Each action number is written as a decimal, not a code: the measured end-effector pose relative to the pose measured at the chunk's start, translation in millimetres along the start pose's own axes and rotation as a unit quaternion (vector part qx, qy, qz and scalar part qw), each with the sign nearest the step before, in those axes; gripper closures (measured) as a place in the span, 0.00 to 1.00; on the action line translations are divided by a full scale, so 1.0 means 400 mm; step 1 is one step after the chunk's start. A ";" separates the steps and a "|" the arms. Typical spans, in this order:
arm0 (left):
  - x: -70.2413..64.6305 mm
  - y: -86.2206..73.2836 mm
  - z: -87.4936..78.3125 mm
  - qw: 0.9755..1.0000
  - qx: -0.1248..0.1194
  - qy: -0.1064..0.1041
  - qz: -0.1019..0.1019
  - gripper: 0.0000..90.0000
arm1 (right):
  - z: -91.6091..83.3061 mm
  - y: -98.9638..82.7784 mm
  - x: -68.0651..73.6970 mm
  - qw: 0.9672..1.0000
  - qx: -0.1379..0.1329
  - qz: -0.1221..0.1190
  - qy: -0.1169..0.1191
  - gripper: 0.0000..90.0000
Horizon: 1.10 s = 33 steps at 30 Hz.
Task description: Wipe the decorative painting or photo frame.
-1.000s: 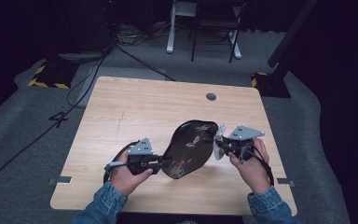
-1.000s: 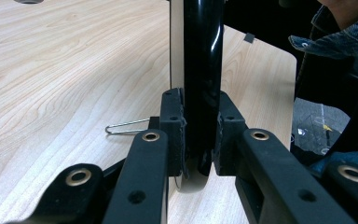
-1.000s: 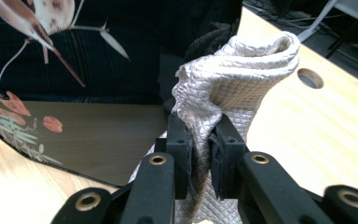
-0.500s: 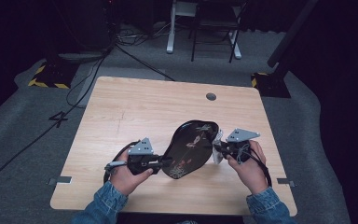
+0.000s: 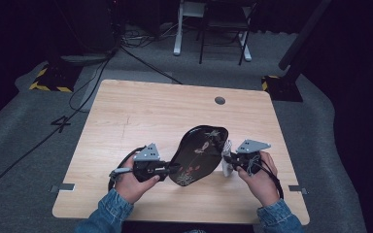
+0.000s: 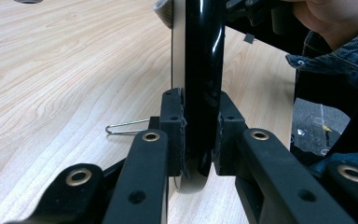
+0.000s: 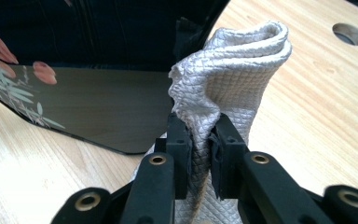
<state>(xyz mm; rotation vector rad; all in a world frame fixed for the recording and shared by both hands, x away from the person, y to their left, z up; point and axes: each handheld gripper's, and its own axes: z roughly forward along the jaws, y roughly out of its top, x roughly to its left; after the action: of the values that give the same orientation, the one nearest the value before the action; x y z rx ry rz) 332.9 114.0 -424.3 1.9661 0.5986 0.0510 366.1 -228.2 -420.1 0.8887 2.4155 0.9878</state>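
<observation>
We wear blue denim sleeves. Left hand-held gripper: black body, grey three-cornered plate on top, black cable behind. Right hand-held gripper: likewise. In the gripper views, brass-ringed screw holes along our black jaws.

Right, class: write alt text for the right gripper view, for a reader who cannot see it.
The right gripper, its two black jaws rising from the bottom, is shut on a bunched pale grey cloth with a quilted diamond texture. Beside the cloth, a glossy black tray painted with red flowers and green leaves is tilted over a light wooden table.
</observation>
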 end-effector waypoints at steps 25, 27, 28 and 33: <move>0.002 0.000 0.000 1.000 0.000 -0.002 0.003 0.87 | 0.061 -0.058 0.027 0.998 0.054 0.000 0.021 0.89; 0.002 0.000 0.000 1.000 0.000 -0.002 0.002 0.87 | 0.066 -0.061 0.030 0.998 0.059 0.000 0.025 0.89; 0.002 0.000 0.000 1.000 0.000 -0.002 0.003 0.87 | 0.069 -0.062 0.031 0.998 0.060 0.000 0.025 0.89; 0.002 0.000 0.000 1.000 0.000 -0.002 0.003 0.87 | 0.079 -0.067 0.039 0.997 0.072 -0.001 0.032 0.89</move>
<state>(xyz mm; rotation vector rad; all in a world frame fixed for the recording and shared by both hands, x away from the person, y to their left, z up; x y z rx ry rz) 333.5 114.3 -424.5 1.9673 0.5899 0.0503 361.2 -217.0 -462.8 0.9148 2.5688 0.8617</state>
